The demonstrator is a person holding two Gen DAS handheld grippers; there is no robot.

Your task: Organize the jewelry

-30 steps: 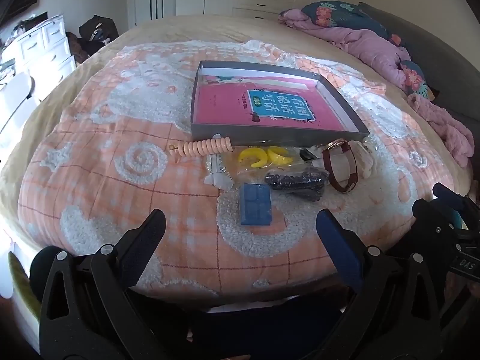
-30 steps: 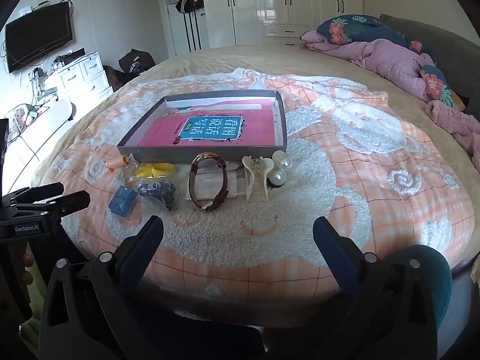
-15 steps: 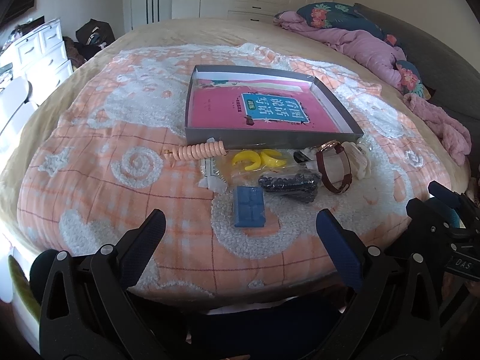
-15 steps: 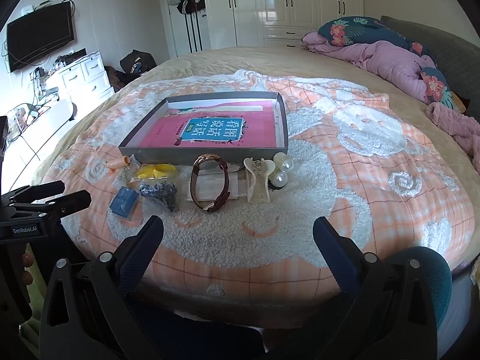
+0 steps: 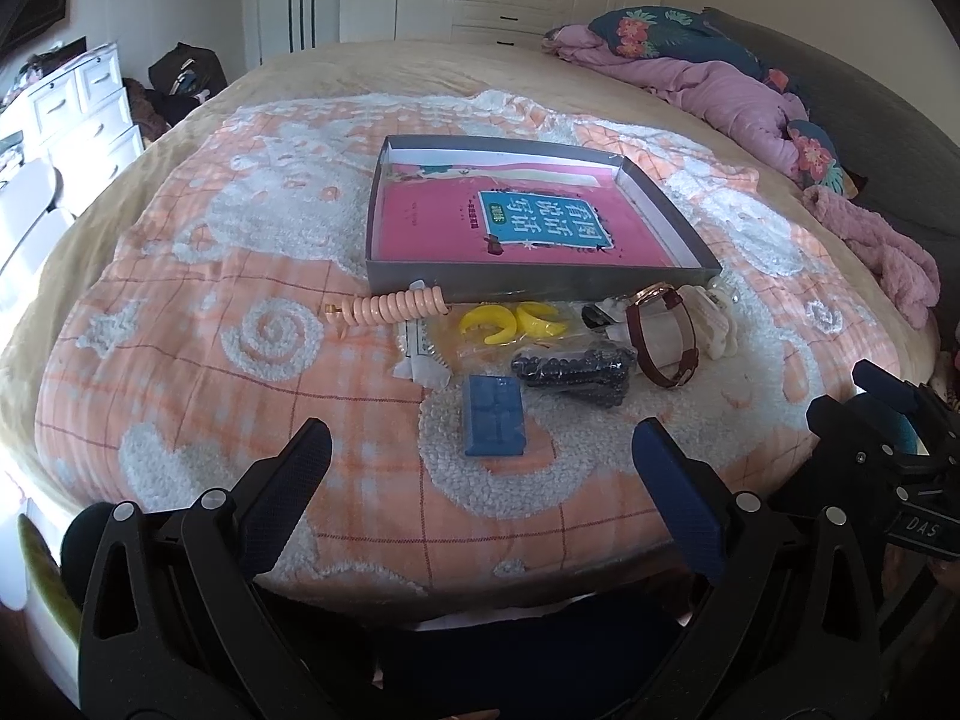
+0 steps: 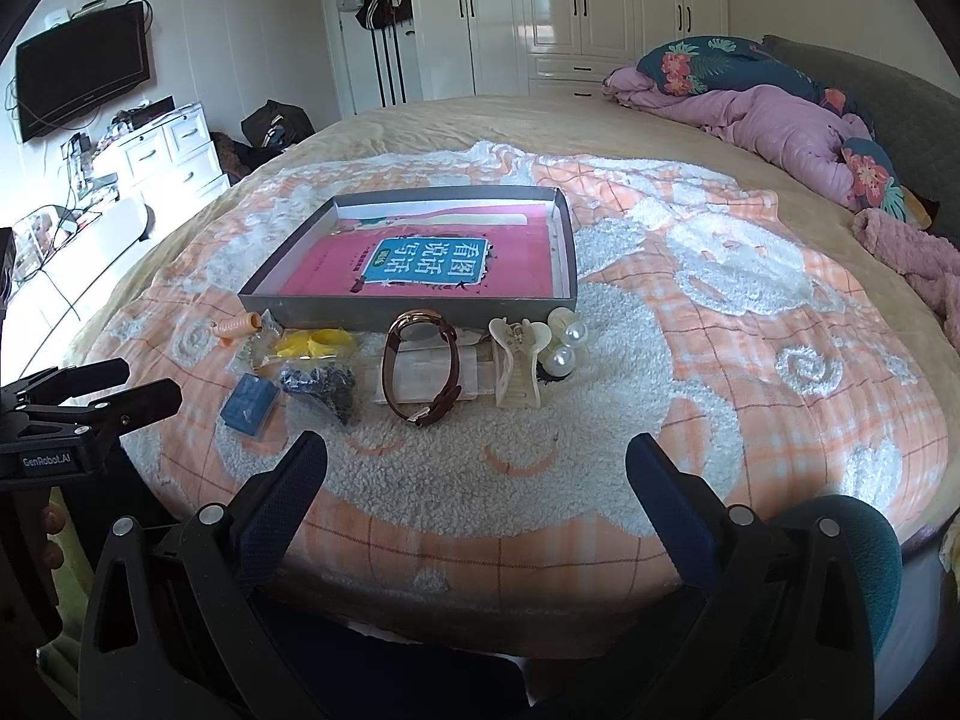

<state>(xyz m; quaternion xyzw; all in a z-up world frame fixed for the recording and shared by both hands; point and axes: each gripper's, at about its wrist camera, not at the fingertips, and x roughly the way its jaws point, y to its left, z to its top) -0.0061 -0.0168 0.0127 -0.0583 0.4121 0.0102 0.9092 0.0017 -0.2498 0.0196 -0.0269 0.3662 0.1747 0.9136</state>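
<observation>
Grey card forms one shallow tray (image 5: 540,282) on the blanket (image 5: 240,276), with one pink book (image 5: 516,228) lying inside it. Just in front of the tray are laid one peach coil tie (image 5: 390,307), two yellow crescent pieces (image 5: 510,324), one dark bead string (image 5: 576,367) in clear wrap, one blue block (image 5: 493,415), one brown-strapped watch (image 6: 421,367), one cream claw clip (image 6: 517,371) and two pearls (image 6: 570,343). The left gripper (image 5: 480,456) is spread wide and nothing is held or touched by it. The right gripper (image 6: 477,462) is likewise spread wide, empty, short of the items.
</observation>
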